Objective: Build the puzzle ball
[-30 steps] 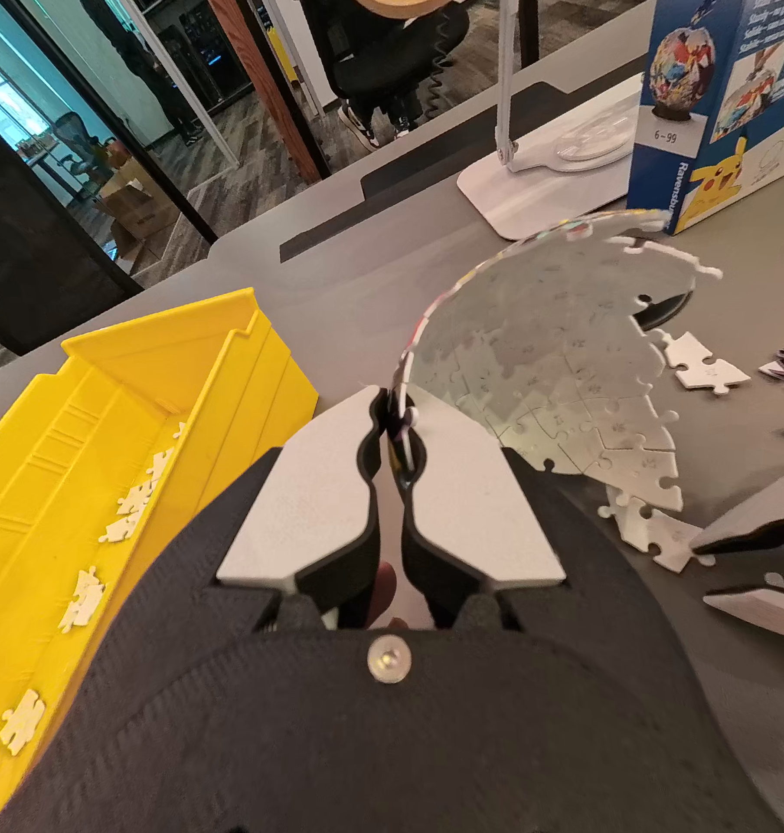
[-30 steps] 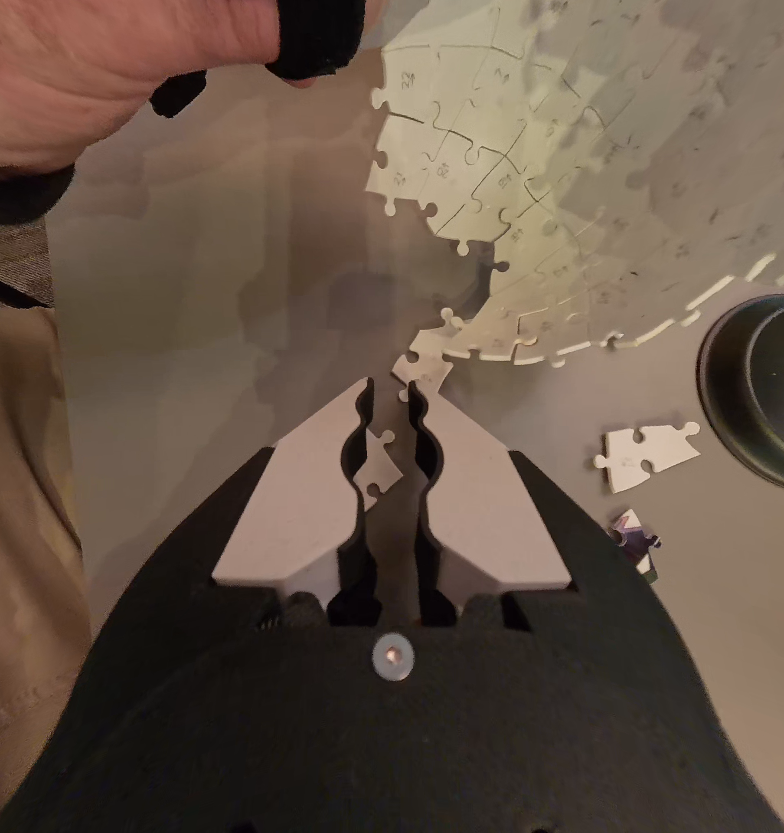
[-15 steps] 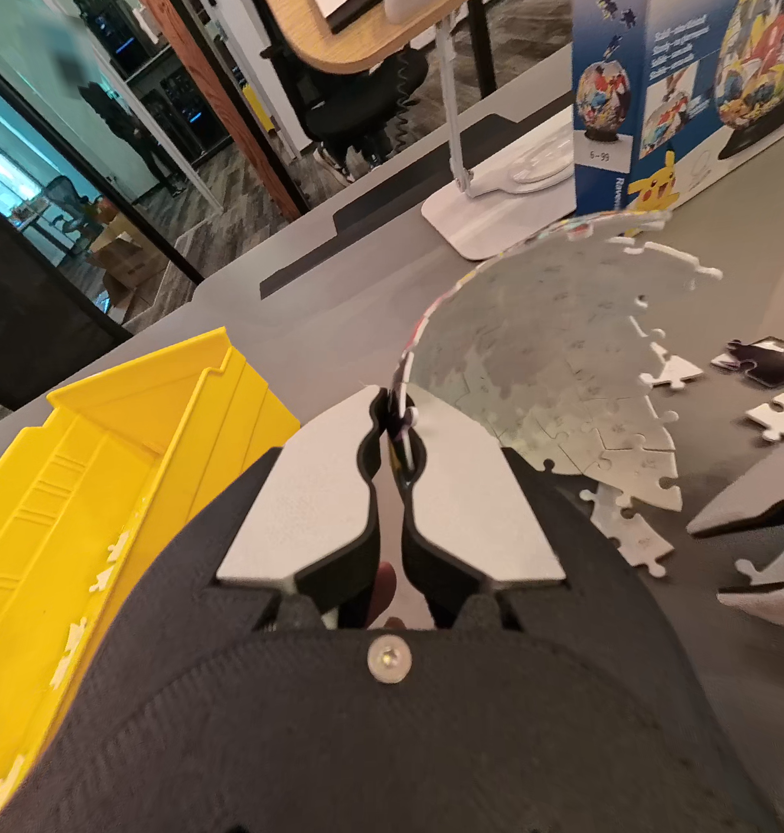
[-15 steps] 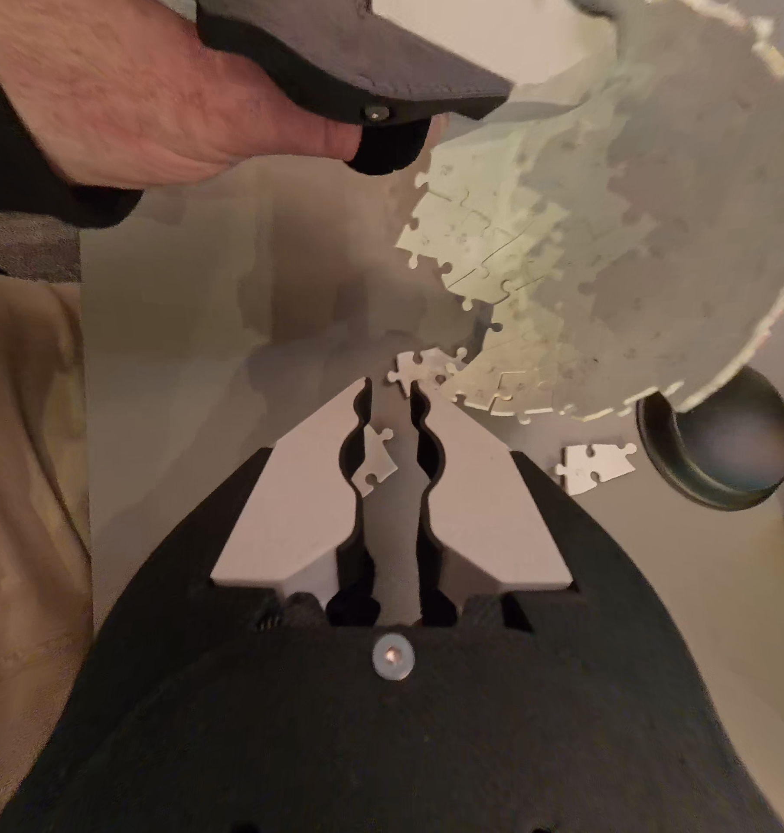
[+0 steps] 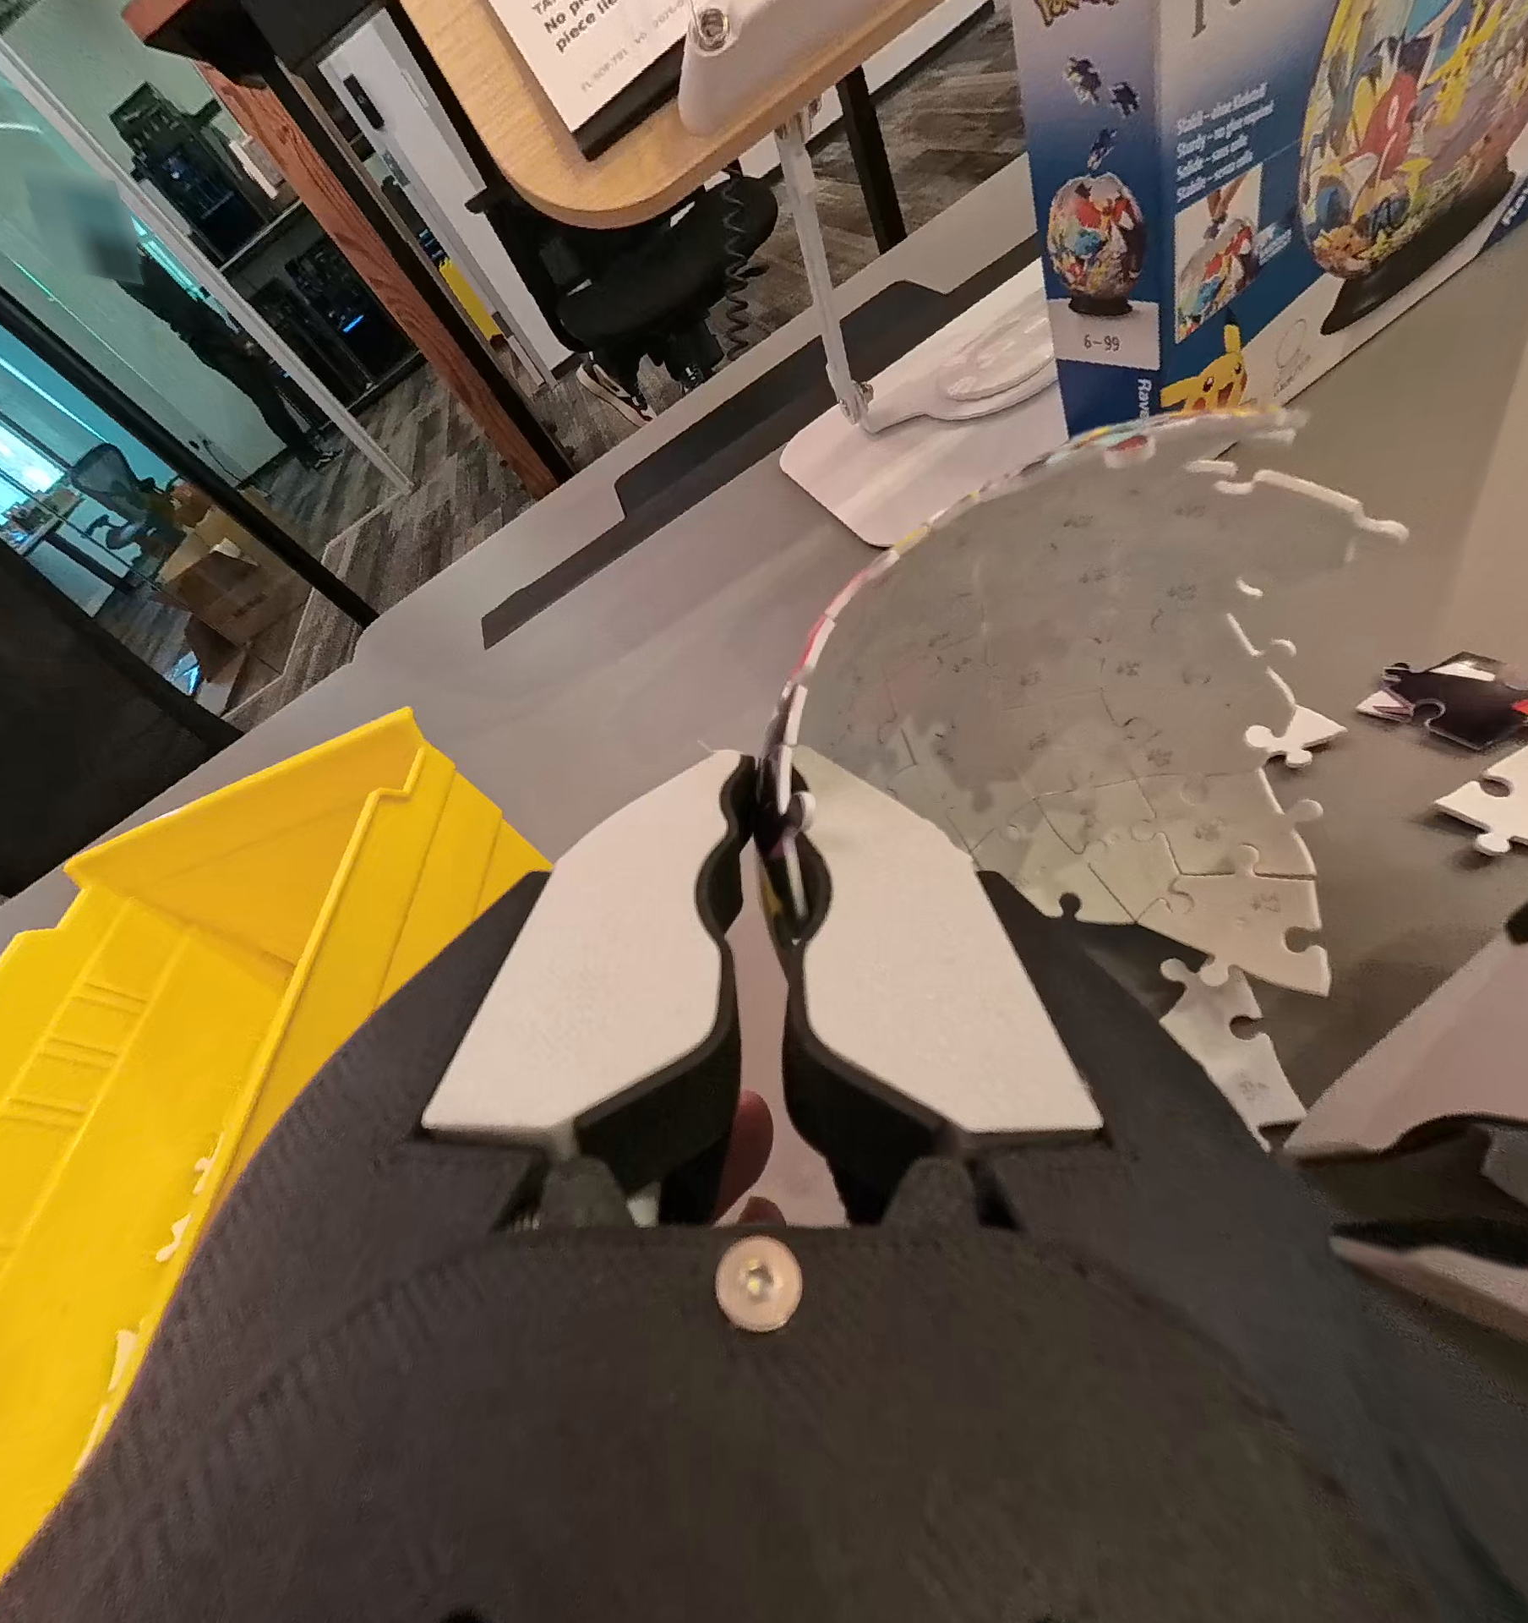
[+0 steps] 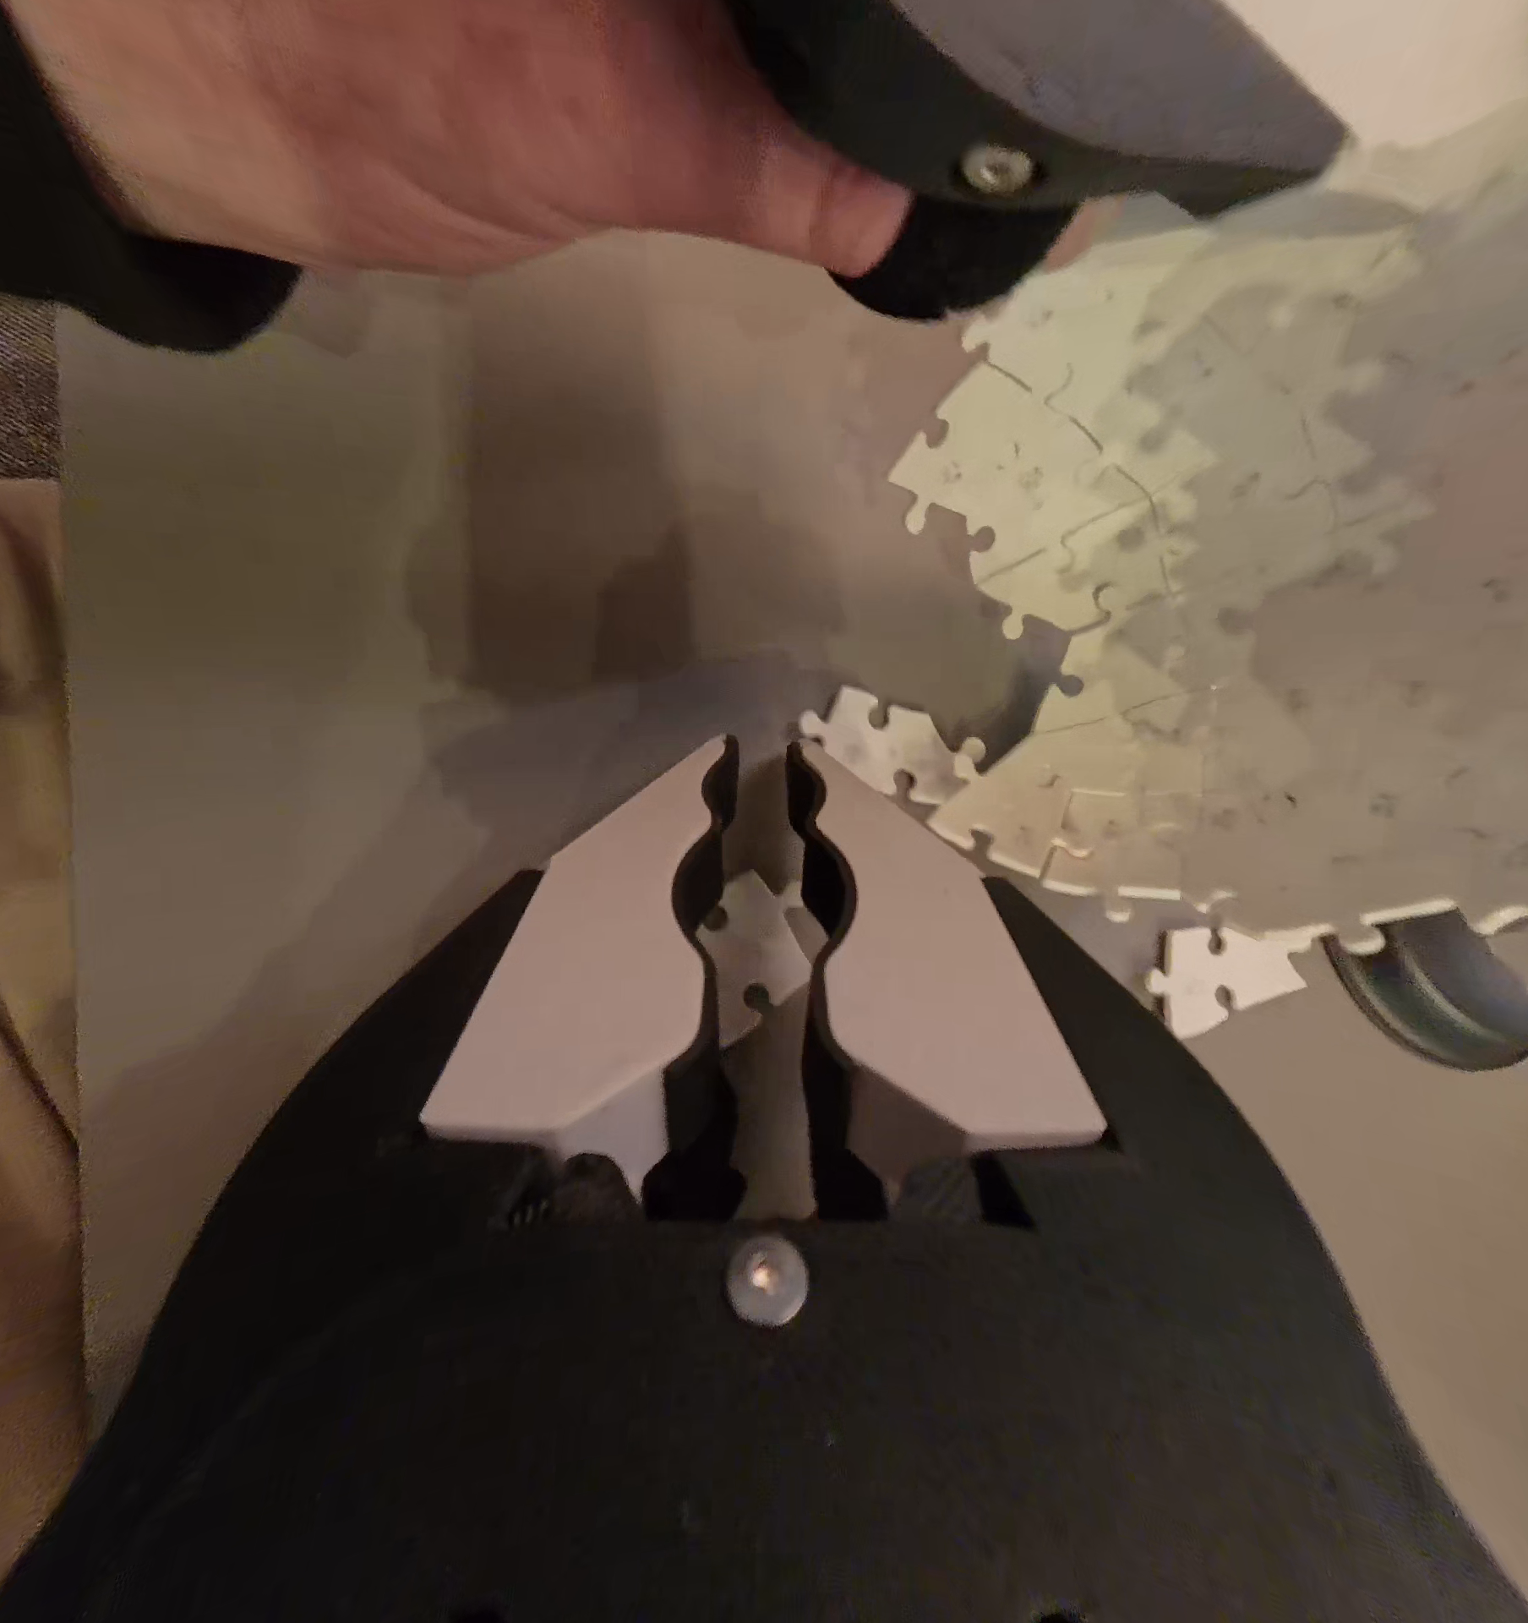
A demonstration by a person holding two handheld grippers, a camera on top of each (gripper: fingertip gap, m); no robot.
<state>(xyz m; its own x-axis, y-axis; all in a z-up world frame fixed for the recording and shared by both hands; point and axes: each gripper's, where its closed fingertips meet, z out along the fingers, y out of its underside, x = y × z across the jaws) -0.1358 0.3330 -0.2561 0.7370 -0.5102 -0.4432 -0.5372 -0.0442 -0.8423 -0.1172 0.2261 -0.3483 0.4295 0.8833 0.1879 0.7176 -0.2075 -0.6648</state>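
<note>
Right wrist view: the right gripper (image 6: 759,755) carries one loose puzzle piece (image 6: 756,948), white back facing the camera, lodged in the wavy recess partway down the fingers. The tips stand a narrow gap apart; the fingers bracket the piece on both sides, and it reads as held rather than lying on the table beneath.

The half-built ball shell (image 6: 1226,615) lies ahead and to the right of those tips. Its jagged open edge runs diagonally, from upper left toward lower right, and a notch in that edge sits just right of the tips. One connected piece (image 6: 901,755) juts from the edge and lies just beside the right fingertip.

In the left wrist view, the left gripper (image 5: 774,817) is clamped on the shell's rim (image 5: 787,790), holding the shell on edge with its hollow white inside facing right, toward the other gripper.

Judgement: the carried piece must travel forward and right to meet the edge. Its flat face must be turned to follow the shell's curve before the tabs can engage. The right gripper is the nearer tool and the only free one.

Spare pieces (image 5: 1507,799) lie on the grey table (image 5: 567,685) to the right. A yellow bin (image 5: 172,966) containing more pieces stands to the left.
</note>
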